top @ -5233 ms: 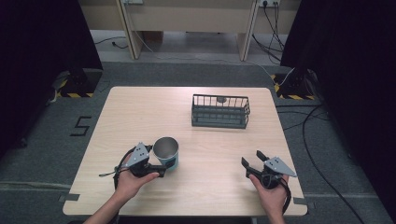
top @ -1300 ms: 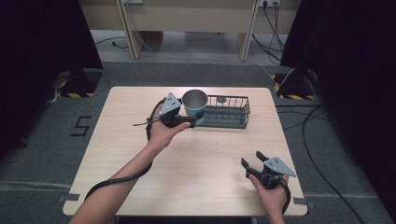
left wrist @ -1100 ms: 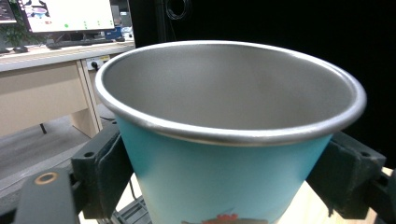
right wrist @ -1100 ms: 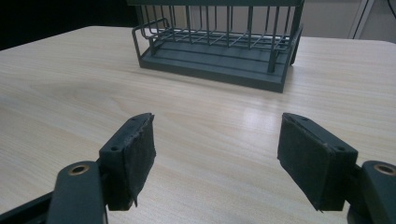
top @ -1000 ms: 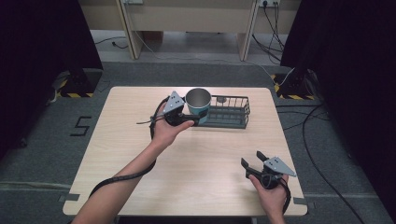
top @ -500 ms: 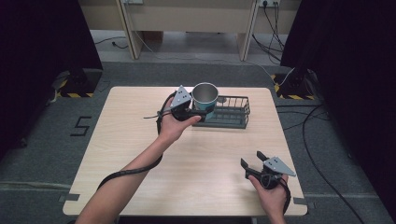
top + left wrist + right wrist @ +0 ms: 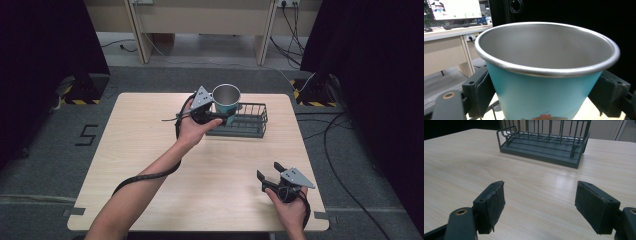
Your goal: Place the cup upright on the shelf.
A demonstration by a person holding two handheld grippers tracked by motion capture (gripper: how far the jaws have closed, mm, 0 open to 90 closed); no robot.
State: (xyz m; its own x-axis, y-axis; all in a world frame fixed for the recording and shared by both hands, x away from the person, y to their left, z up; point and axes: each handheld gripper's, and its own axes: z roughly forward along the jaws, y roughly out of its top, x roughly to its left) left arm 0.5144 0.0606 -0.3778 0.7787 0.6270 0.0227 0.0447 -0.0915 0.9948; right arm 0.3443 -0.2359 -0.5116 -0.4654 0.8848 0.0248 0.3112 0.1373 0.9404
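Left gripper view: a cup (image 7: 546,82) is clamped low on its side walls between the left tool's (image 7: 216,111) jaws, above the rack (image 7: 245,120); it is judged light, stiff, slippery. The right tool (image 7: 546,202) is held wide, empty.

Grey carpet floor (image 7: 45,145), black curtains (image 7: 370,55) both sides, beige desk (image 7: 200,20) behind.

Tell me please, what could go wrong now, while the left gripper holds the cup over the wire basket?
1. The left gripper clamps the cup only by its smooth tapered sides, so it might slip out.
2. The cup hangs above the left end of the basket; its base could catch the wire rim on lowering and tip.
3. The right gripper rests open near the table's front edge, probably too far to steady anything.
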